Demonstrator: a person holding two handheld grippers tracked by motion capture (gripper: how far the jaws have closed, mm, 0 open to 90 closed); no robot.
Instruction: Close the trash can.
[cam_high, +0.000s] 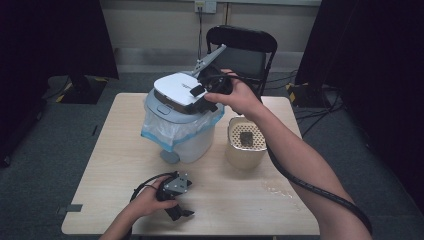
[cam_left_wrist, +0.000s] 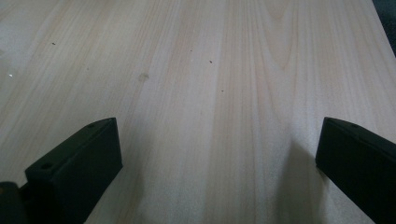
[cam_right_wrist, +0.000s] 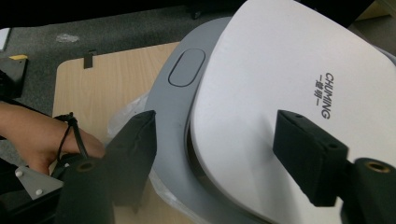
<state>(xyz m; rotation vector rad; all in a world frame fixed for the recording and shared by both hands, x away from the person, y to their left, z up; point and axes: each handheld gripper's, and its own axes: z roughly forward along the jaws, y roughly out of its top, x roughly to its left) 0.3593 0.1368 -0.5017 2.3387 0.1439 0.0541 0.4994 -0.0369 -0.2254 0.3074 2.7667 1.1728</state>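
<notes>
White hinged bin lid, tilted atop the grey bag-lined bin on the pale wooden table: my right gripper straddles its edge, jaws half open, grip uncertain. My left gripper rests low, jaws wide, empty.

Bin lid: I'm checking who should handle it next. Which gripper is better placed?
Right. The right gripper is already at the bin lid, its jaws straddling the lid's edge. The left gripper rests low on the table, open, away from the bin.
</notes>
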